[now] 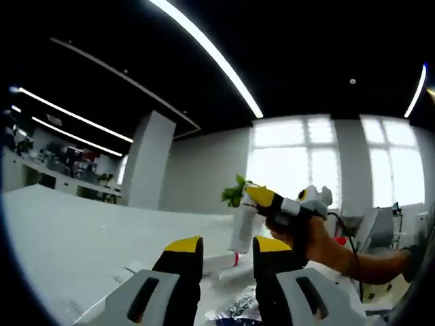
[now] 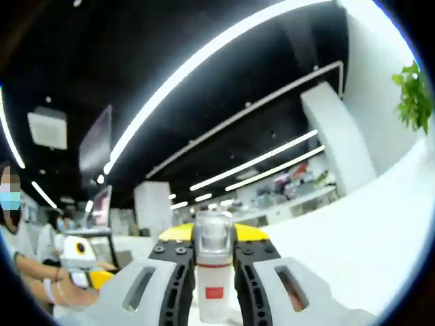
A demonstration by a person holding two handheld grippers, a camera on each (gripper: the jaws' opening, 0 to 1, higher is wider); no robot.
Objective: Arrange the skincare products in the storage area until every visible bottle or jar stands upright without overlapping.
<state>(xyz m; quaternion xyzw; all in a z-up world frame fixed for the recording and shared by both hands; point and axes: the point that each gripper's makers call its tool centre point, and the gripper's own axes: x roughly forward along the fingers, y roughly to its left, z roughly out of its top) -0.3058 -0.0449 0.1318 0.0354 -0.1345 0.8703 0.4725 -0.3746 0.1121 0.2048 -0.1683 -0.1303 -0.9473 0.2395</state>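
Left tool (image 1: 221,252) held over the white counter (image 1: 61,238), jaws parted, nothing between them. Farther right in the left gripper view, the right tool (image 1: 253,195) clamps a white bottle (image 1: 242,227), raised above the counter (a hand (image 1: 319,244) holds it). Right gripper view: right tool (image 2: 213,239) closed on that bottle (image 2: 213,272), red label facing the camera.

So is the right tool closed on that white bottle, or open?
Shut on it: the right tool has both jaws pressed against the white bottle, lifted above the table.
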